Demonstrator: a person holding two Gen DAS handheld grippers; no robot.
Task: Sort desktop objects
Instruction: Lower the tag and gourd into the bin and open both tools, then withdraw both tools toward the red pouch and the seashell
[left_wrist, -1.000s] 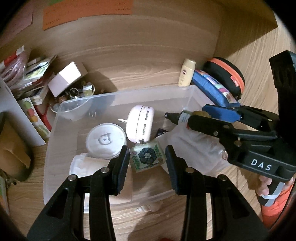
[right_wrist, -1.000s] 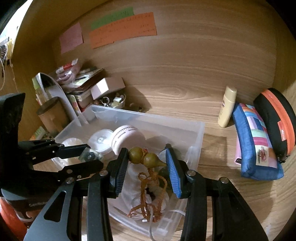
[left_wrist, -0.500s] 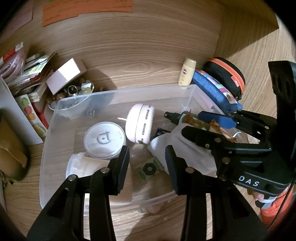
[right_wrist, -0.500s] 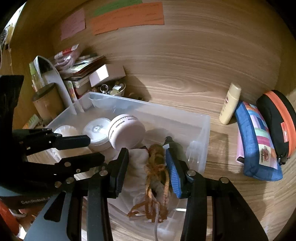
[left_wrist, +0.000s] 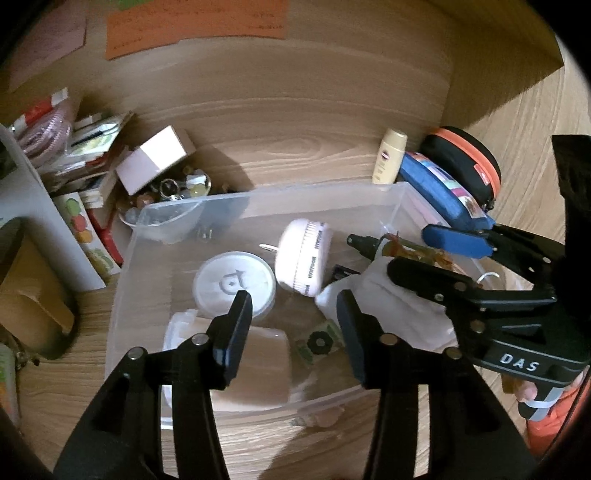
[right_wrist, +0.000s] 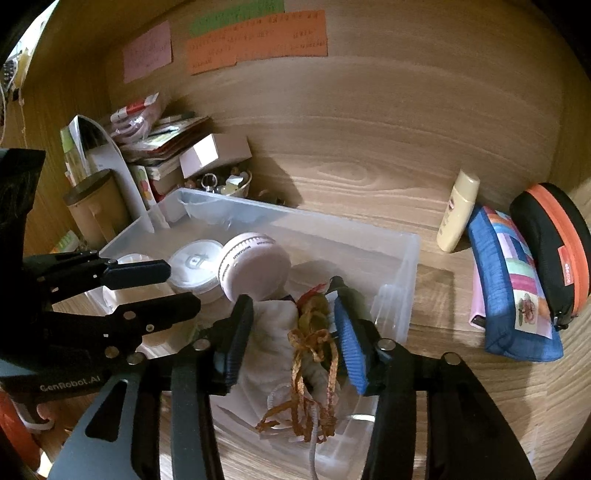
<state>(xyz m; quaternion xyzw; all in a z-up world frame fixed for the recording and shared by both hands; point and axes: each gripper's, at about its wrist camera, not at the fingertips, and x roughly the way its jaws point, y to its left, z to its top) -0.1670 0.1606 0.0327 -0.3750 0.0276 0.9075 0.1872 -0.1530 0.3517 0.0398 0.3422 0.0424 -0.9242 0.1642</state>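
both grippers, left (left_wrist: 295, 317) and right (right_wrist: 293, 319), hover over the clear bin (left_wrist: 402, 199), fingers wide, holding nothing.

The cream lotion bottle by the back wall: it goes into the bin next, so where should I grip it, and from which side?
Grip the lotion bottle across its flat body, below the cap. It stands leaning on the wall, with the blue pouch close on its right, so probably approach from the front.
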